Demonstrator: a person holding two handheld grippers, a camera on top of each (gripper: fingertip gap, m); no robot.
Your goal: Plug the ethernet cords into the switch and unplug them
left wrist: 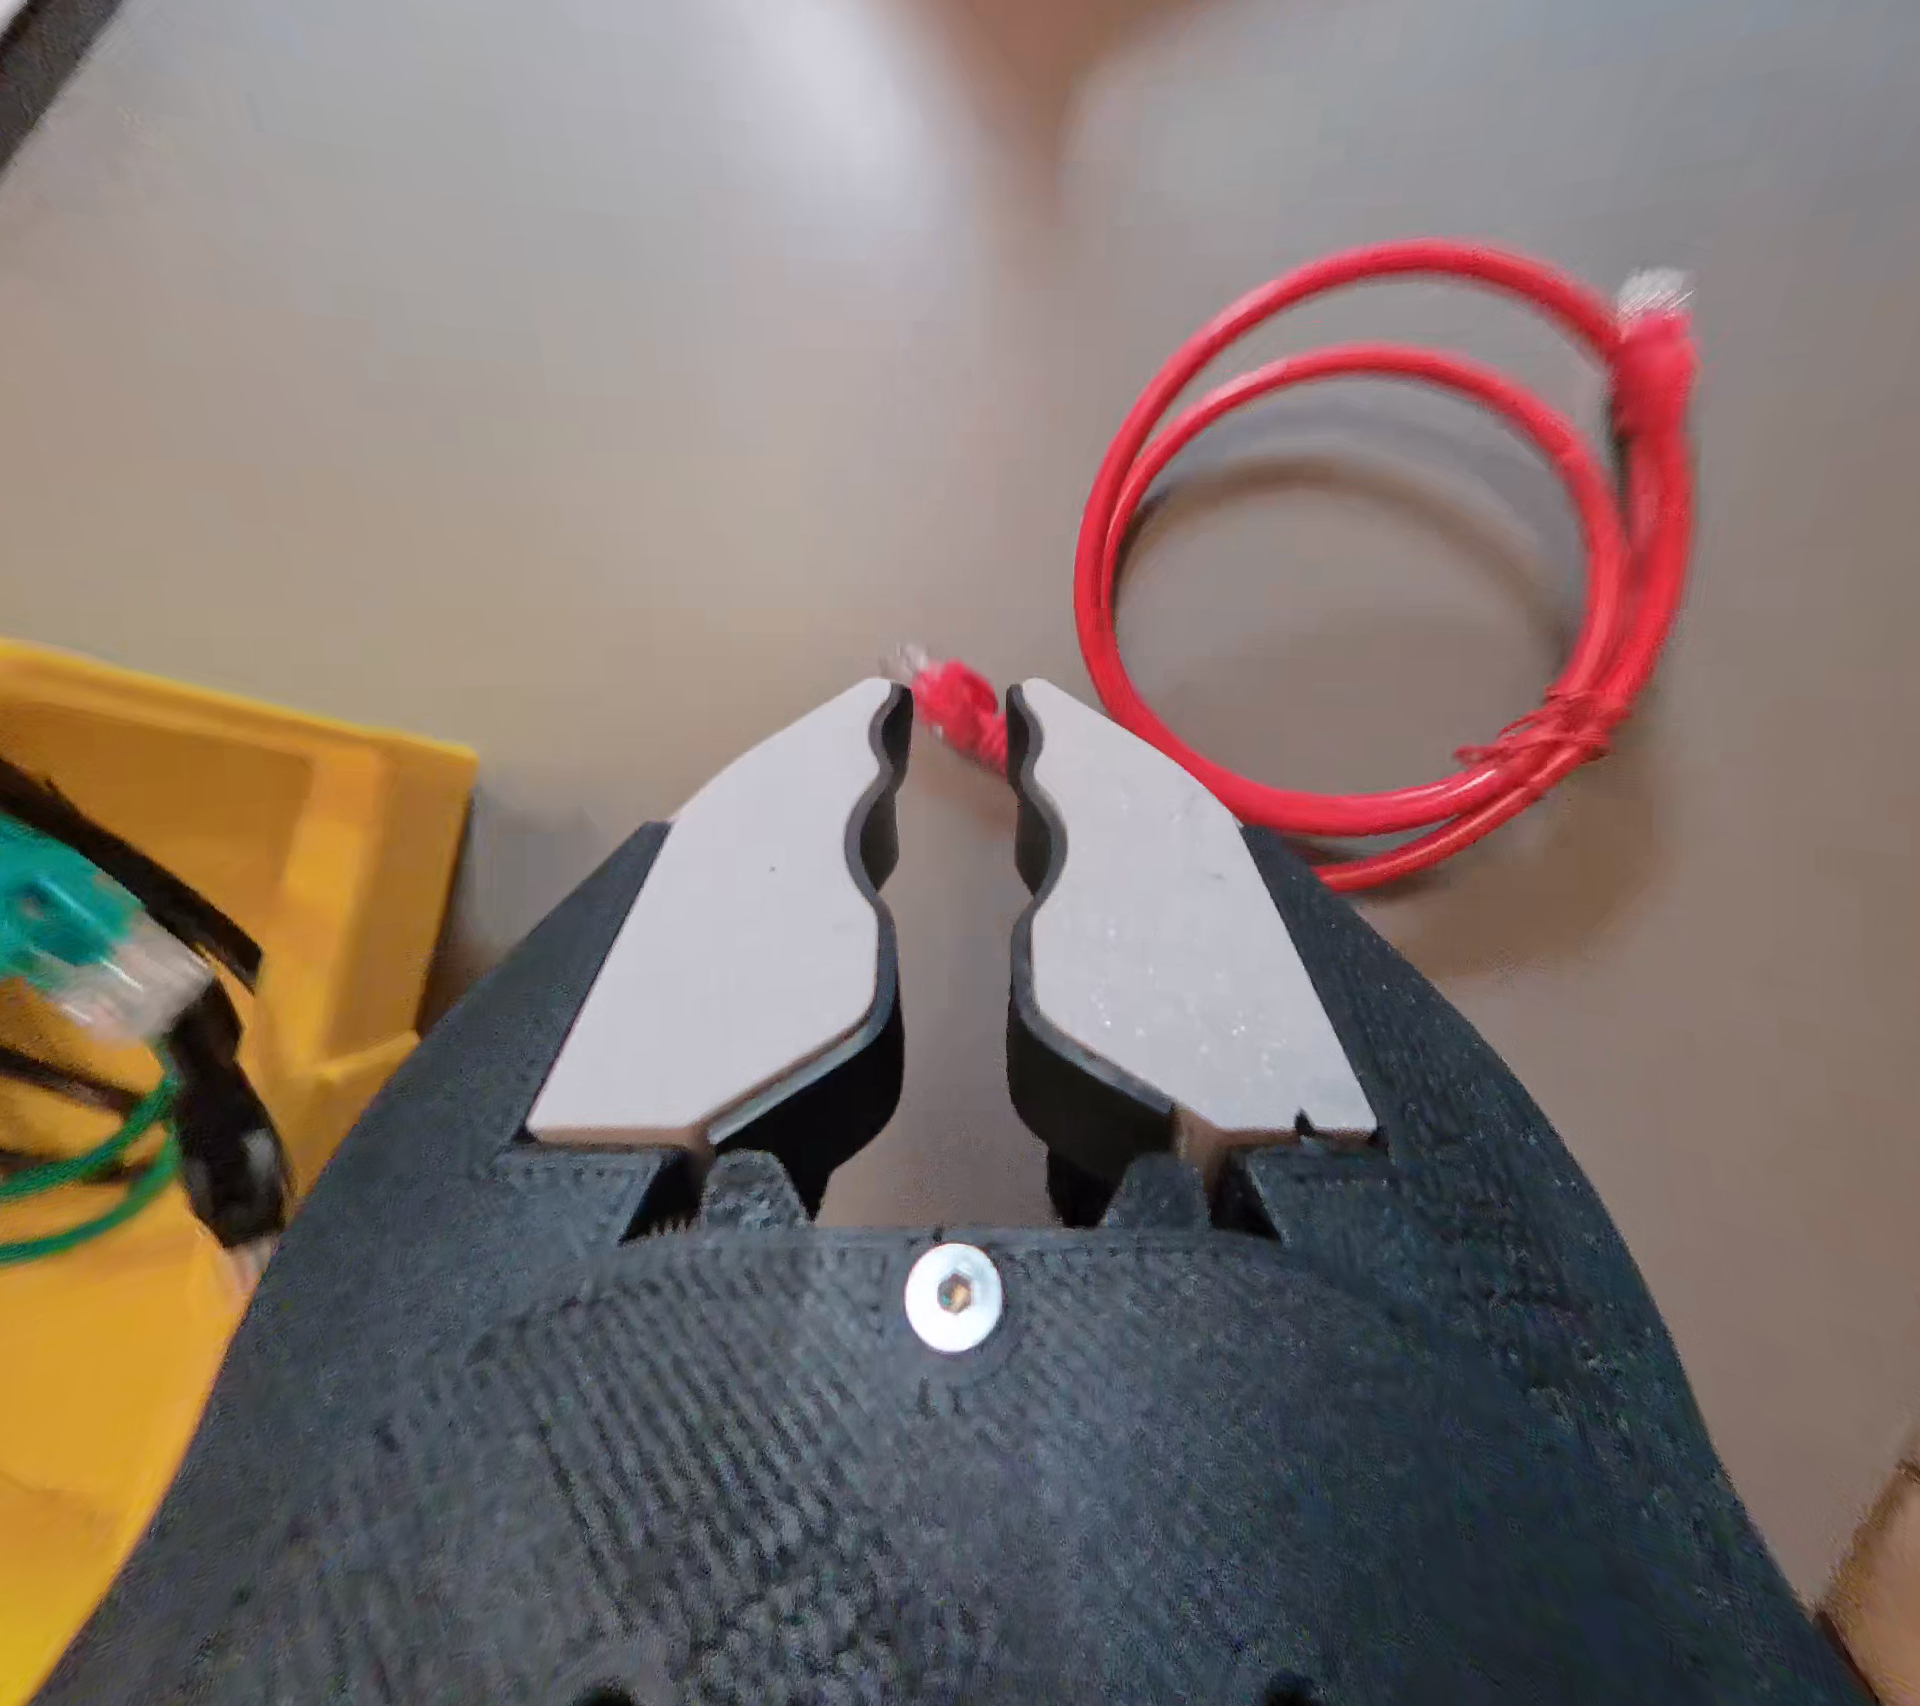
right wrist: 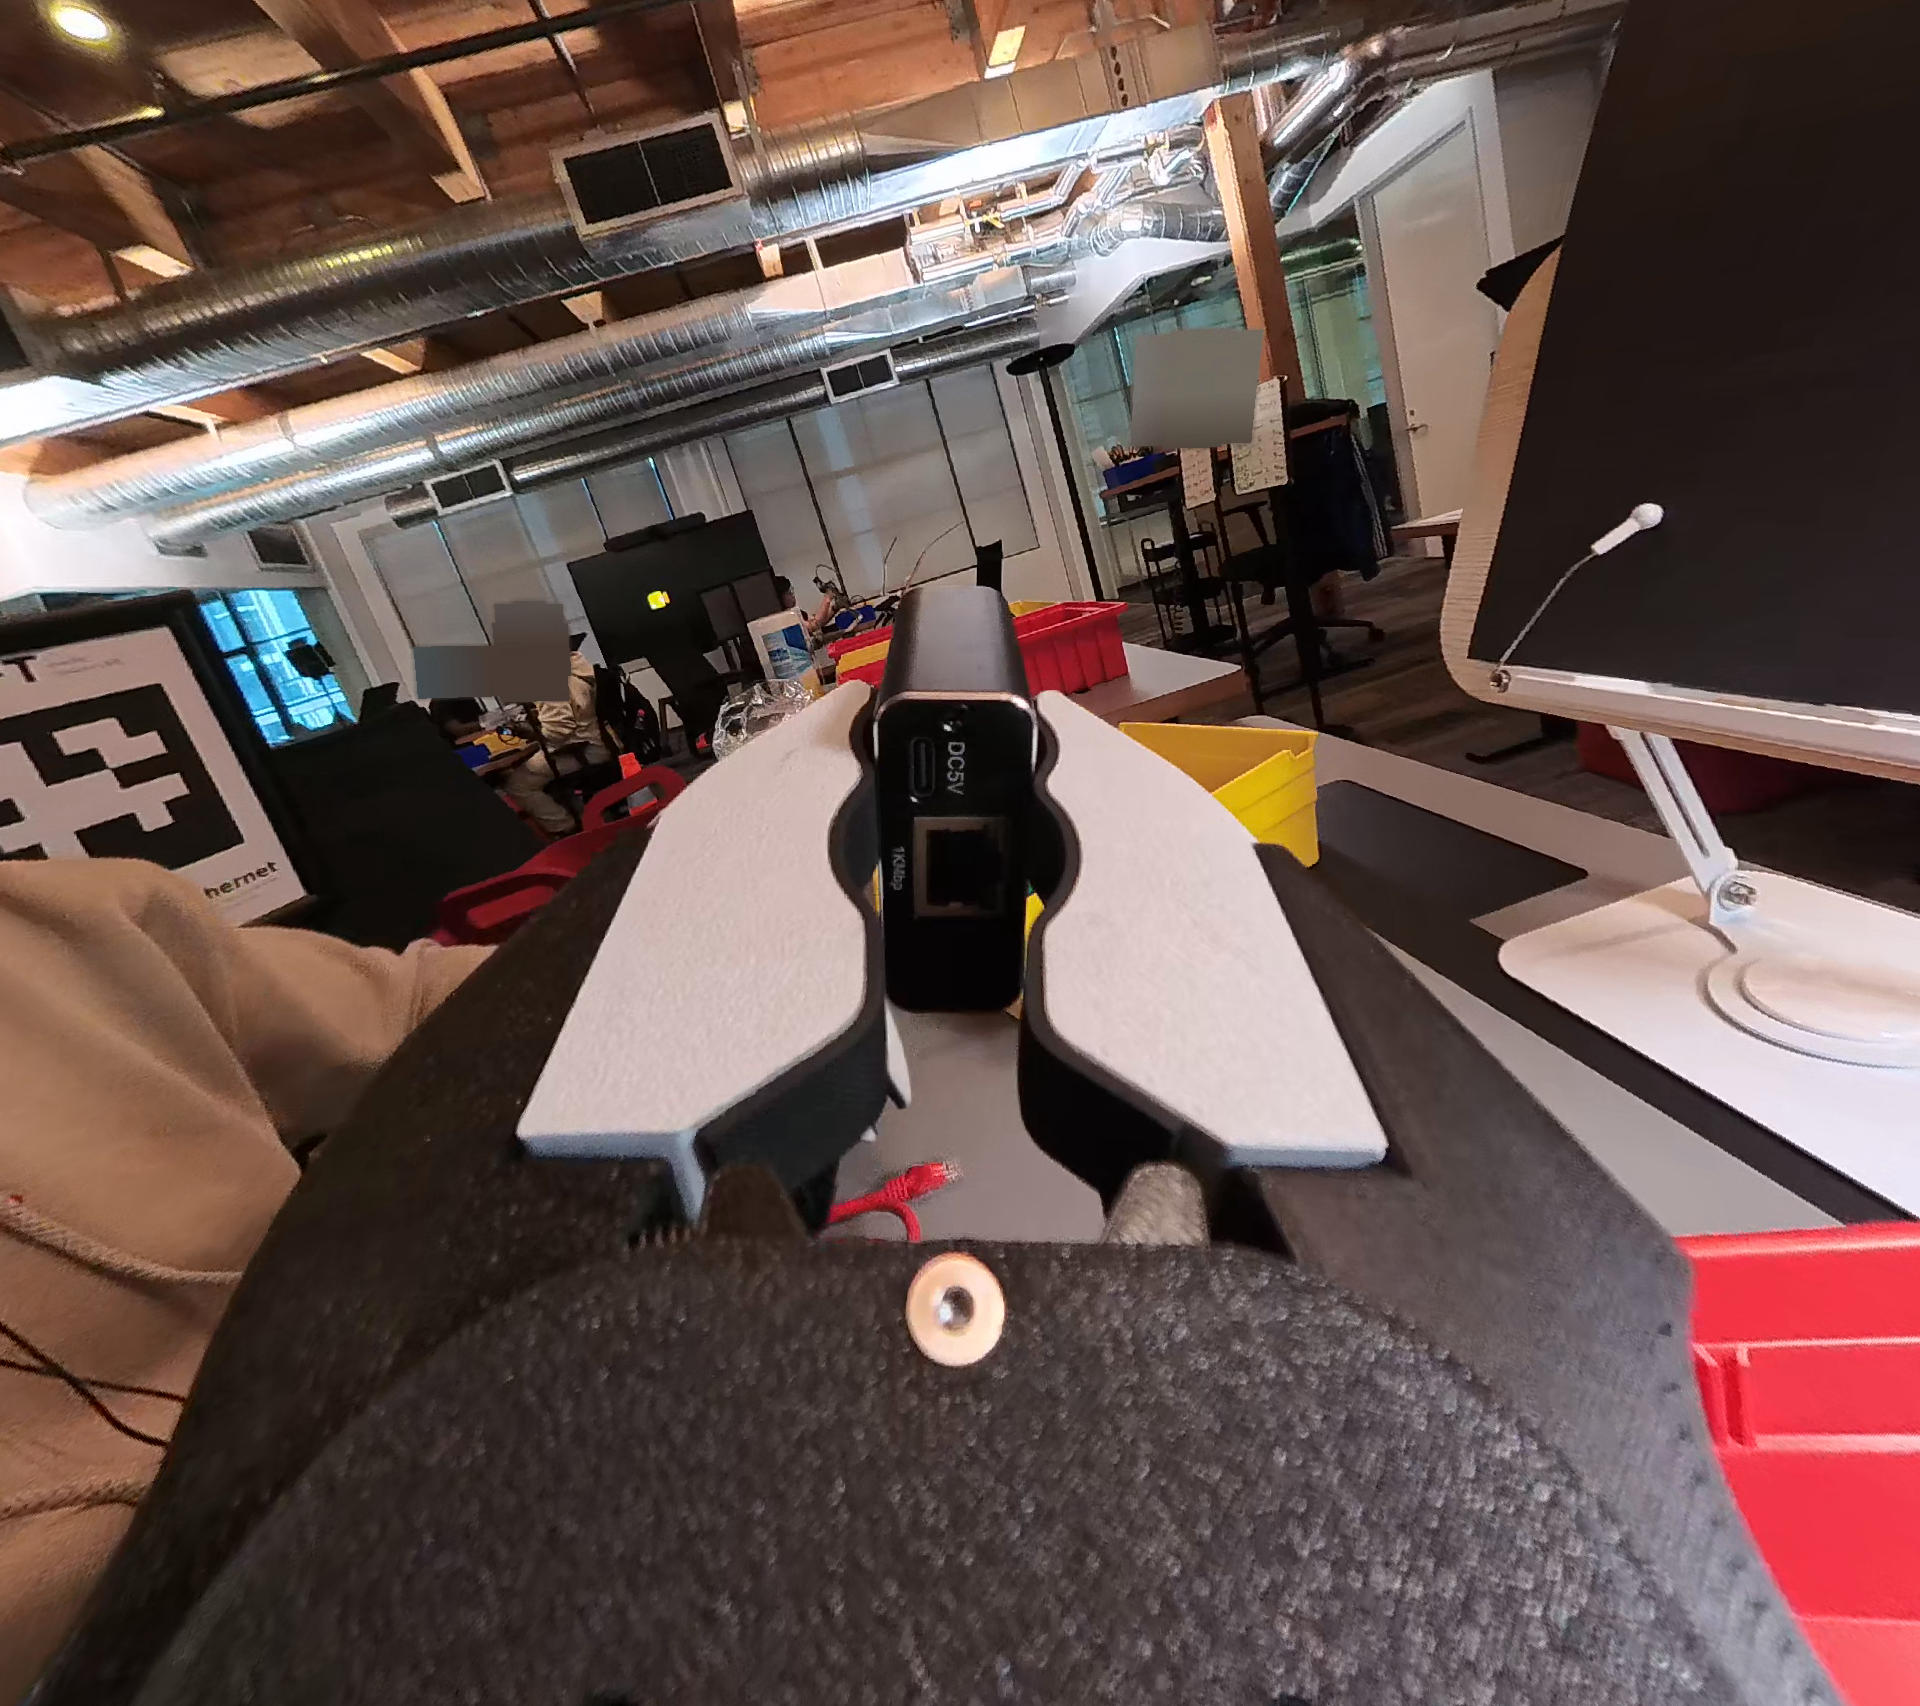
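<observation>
Right gripper (right wrist: 954, 711) clamps the switch (right wrist: 954, 825), hiding its sides.

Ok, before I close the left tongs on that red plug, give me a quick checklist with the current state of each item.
1. Red plug between left tongs tips: ok.
2. Left tongs closed on it: not ok, gap visible.
3. Switch clamped in right tongs: ok.
4. Ethernet port empty, facing the camera: ok.
5. Red cord coil free to pay out: not ok, tied.
6. Plug clip orientation: cannot tell.
</observation>
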